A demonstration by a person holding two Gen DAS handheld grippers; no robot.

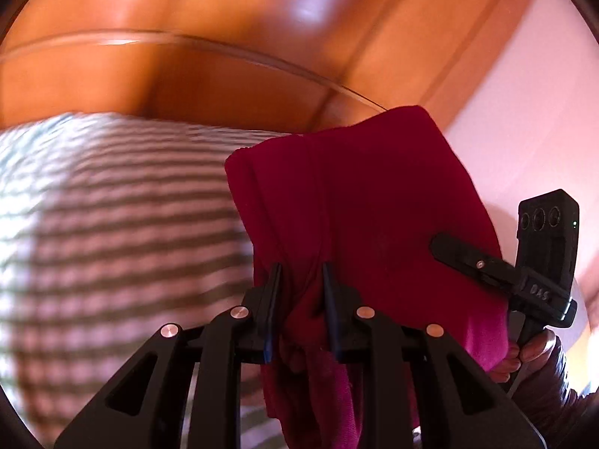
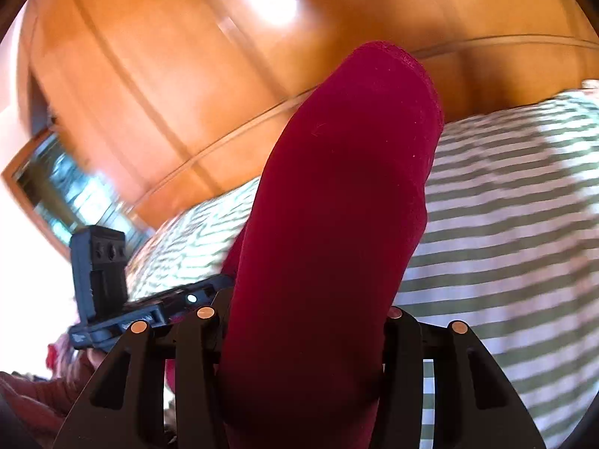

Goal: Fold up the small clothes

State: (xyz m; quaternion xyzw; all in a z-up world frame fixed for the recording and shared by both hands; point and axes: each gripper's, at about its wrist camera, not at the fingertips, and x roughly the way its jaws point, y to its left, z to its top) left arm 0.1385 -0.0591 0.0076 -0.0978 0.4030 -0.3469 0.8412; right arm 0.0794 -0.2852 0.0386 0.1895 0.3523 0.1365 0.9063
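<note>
A dark red garment point(image 1: 367, 202) of soft, velvety cloth hangs lifted above the striped bed point(image 1: 112, 224), gathered in folds at one edge and draped in a smooth, rounded hump at another.

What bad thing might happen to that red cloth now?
The left gripper pinches only a bunched bit of the red cloth, so it might slip free. The cloth drapes over the right gripper, hiding its fingers, so it could snag there. Lifted off the striped bedding, it may fold crooked.

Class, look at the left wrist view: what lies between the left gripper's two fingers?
A bunched fold of the dark red garment fills the gap in the left gripper, seen in the left wrist view.
</note>
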